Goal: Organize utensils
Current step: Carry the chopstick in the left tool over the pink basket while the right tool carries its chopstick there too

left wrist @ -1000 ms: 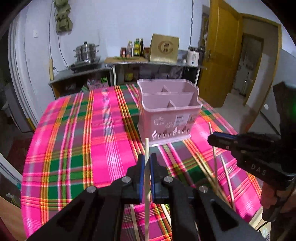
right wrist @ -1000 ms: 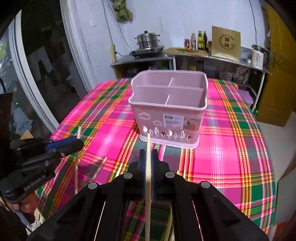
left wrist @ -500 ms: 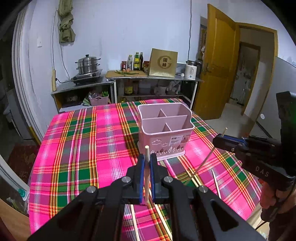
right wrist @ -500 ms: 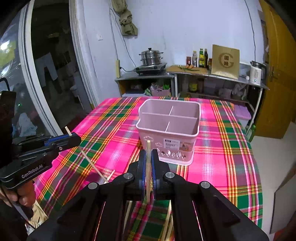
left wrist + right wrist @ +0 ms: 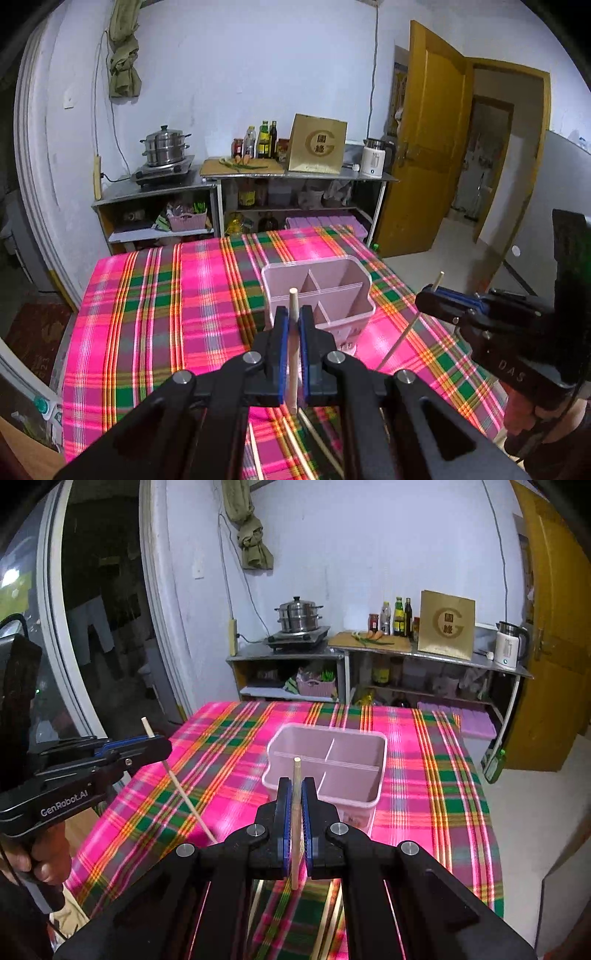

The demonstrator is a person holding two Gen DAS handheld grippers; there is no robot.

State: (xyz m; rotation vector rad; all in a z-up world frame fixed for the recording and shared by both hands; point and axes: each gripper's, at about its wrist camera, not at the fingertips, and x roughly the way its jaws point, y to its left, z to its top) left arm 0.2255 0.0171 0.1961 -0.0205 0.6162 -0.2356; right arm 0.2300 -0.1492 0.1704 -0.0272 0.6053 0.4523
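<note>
Over the plaid tablecloth (image 5: 159,306), both grippers are hanging w/ one chopstick each, well above the cloth. L gripper (image 5: 290,325) is clamping a pale wooden chopstick (image 5: 293,354) between its blue pads, jaws closed tight on it, stick standing nearly upright w/ a short bit poking above the pads and the rest hanging below. R gripper (image 5: 296,797) is doing the same: jaws shut on its own chopstick (image 5: 296,834), top end sticking up just past the pads. Each stick is showing in the other cam too, slanting down from the opposite tool.

Pink divided caddy (image 5: 327,771) is sitting on the cloth ahead of both tools, three compartments, all looking empty from here. More loose sticks (image 5: 314,439) are lying on the cloth under the L gripper, near edge.

Handling, as a judgement: these sticks are looking v. light, stiff, thin and smooth, so weight is no issue but pivoting is. W/ only a narrow pinch, a round stick is prob. going to swing or slip if bumped against the caddy rim. Both grips are sitting near the top end, leaving a long tail below, which is suiting a tip-first drop into a compartment. Best hold is prob. exactly that: upper part, pads square across the stick, keeping it near vertical while lining up over one cell. Wood isn't fragile, tho a sideways knock could lever it out.
</note>
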